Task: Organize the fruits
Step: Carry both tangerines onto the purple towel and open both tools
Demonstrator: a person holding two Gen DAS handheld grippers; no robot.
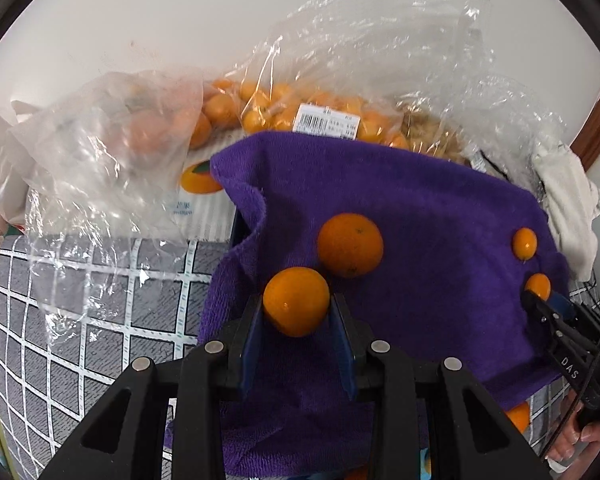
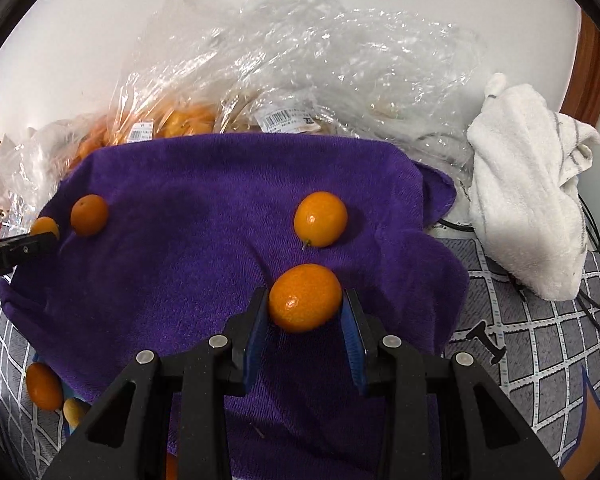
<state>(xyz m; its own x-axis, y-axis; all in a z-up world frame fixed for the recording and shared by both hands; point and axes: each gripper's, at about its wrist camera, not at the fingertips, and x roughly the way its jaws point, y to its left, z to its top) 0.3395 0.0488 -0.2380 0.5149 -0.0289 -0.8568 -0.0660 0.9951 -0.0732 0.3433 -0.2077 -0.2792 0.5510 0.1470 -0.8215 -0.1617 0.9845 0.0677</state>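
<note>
Plain white wall (image 1: 180, 20) behind, brown wooden trim (image 2: 596, 68) at right, grey grid-patterned surface (image 1: 80, 320) below.

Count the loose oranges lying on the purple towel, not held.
2. One round orange beside the left tool's fruit, one small oval one beyond the right tool's. Each tool grips another; none seems hidden.

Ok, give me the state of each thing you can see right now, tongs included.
Left tongs: shut on an orange.
Right tongs: shut on a kumquat.
Loose orange: resting free on the purple towel.
Loose kumquat: resting free on the towel.
Fruit bags: crumpled, fruit still inside.
White towel: bunched up beside the purple one.
</note>
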